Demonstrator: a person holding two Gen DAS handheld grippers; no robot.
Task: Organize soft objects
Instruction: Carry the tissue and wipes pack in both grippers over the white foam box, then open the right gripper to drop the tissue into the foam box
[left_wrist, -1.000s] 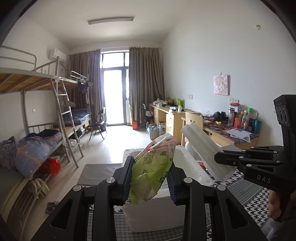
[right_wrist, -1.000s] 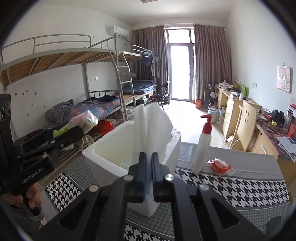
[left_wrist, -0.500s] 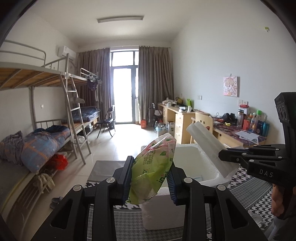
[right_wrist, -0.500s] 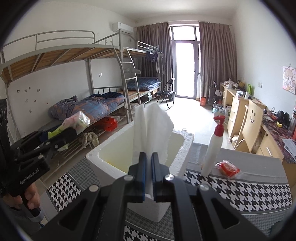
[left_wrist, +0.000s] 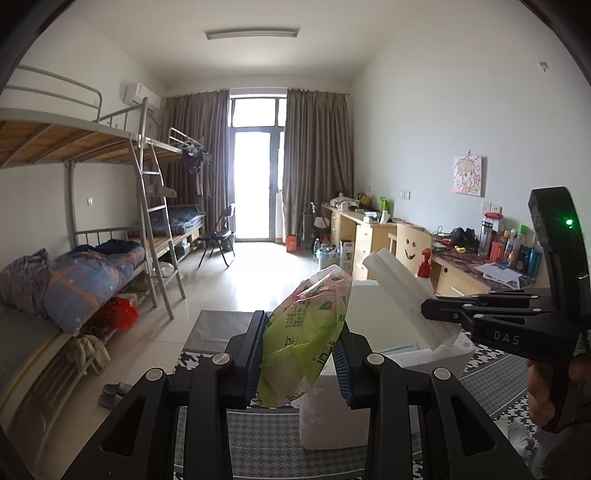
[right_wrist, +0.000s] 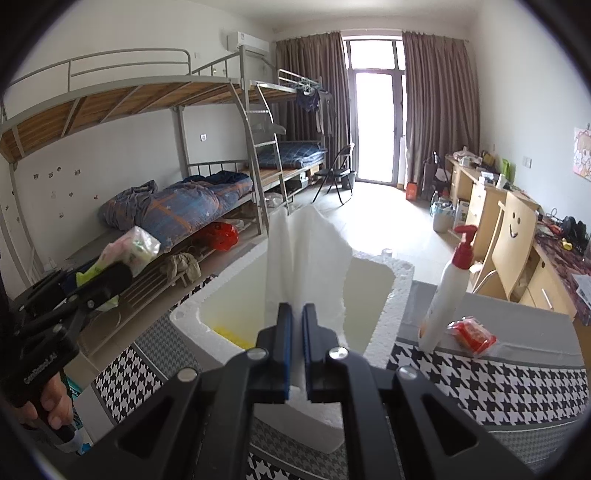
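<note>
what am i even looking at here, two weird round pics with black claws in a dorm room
No robot: a person holds a two-finger gripper in each hand, and a fisheye camera on each looks along its fingers. In the left view, the left gripper is shut on a green tissue pack. In the right view, the right gripper is shut on a white foam lid, held upright above the open foam box. The box sits on a houndstooth cloth, beside a pump bottle and a small red packet.
</note>
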